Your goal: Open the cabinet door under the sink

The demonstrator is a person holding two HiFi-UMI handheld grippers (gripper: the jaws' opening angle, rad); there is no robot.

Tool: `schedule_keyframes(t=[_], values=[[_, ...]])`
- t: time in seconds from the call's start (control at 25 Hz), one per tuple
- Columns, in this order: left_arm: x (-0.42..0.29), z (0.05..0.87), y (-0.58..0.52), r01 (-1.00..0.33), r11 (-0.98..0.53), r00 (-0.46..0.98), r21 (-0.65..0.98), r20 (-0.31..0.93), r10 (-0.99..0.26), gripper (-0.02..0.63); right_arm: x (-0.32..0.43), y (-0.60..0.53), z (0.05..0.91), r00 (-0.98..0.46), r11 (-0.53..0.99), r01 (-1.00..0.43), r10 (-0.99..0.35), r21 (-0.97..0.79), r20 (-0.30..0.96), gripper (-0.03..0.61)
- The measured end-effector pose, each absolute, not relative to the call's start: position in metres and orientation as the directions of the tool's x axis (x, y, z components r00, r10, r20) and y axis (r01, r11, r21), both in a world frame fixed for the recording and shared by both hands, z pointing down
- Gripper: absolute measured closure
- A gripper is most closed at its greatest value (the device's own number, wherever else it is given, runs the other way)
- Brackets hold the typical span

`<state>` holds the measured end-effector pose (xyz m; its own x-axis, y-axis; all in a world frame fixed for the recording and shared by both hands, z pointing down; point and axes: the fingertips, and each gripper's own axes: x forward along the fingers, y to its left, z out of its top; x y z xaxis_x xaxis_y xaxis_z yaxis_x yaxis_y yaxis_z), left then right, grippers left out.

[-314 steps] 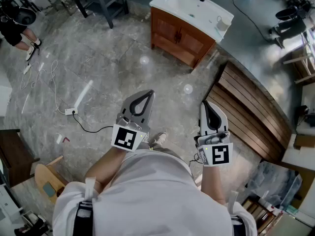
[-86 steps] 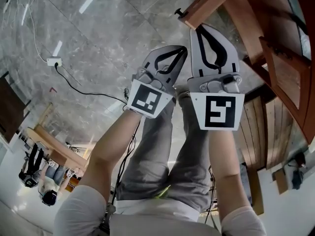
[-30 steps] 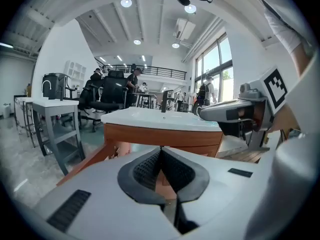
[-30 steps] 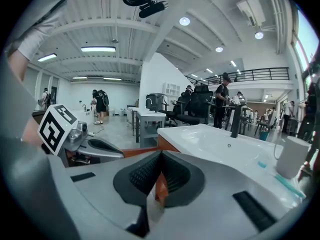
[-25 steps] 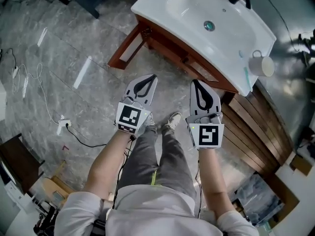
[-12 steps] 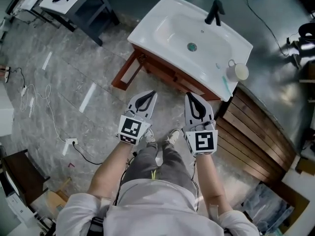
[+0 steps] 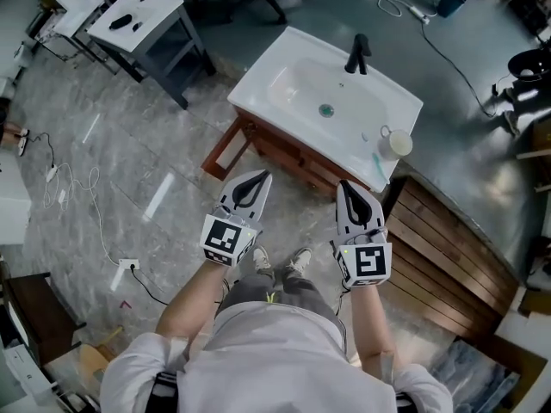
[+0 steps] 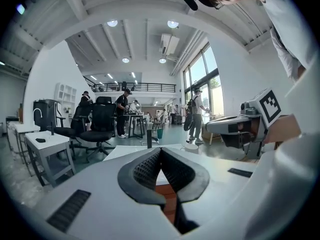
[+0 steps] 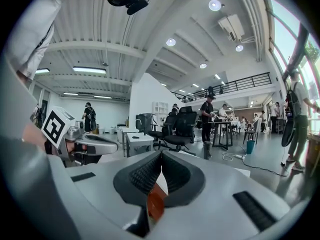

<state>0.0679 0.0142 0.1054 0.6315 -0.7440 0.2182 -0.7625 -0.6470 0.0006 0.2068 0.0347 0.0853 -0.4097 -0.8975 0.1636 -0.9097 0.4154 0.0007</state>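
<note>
Holding both claws out at waist height, we have each one closed on nothing. The left claw (image 7: 263,177) sits at lower centre-left of the head view, its ribbed pads meeting at the tips. The right claw (image 7: 348,184), beside it, is pressed together too; the reddish wood glimpsed low in its gap belongs to the cabinet beyond, not to a load. Below them our shoes (image 7: 277,260) stand on the grey floor (image 7: 129,170).

Just past the claw tips, in the middle of the frame, is the wooden cabinet (image 7: 288,157) under the white sink (image 7: 263,93). Its door (image 7: 220,146) juts from the cabinet's left end towards the frame's left, so we judge it already swung open. We expect it to be stiff, fairly light on its hinges and smooth enough to slip. The free edge is the place to pinch, drawn along its arc; no knob can be made out.

Farther up are the black faucet (image 7: 356,54), a cup (image 7: 398,142) on the sink's right corner and a small white bench (image 7: 142,14) at upper left.
</note>
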Motion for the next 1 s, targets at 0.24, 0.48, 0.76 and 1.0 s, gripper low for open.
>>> schedule_keyframes(t=[0.24, 0.48, 0.76, 1.0], values=[[0.07, 0.06, 0.025, -0.785, -0.62, 0.609, -0.013, 0.169, -0.775, 0.597, 0.241, 0.047, 0.046, -0.382, 0.387, -0.922, -0.916, 0.02, 0.122, 0.546], [0.071, -0.001, 0.038, -0.793, -0.608, 0.604, -0.045, 0.076, -0.793, 0.597, 0.266, 0.059, 0.018, -0.374, 0.378, -0.925, -0.923, 0.04, 0.088, 0.546], [0.057, -0.034, 0.06, -0.819, -0.571, 0.571, -0.067, 0.022, -0.821, 0.597, 0.284, 0.083, -0.003, -0.375, 0.379, -0.924, -0.924, 0.048, 0.075, 0.546], [0.046, -0.044, 0.075, -0.841, -0.538, 0.538, -0.066, 0.013, -0.843, 0.597, 0.28, 0.099, -0.006, -0.405, 0.408, -0.913, -0.911, 0.023, 0.079, 0.546]])
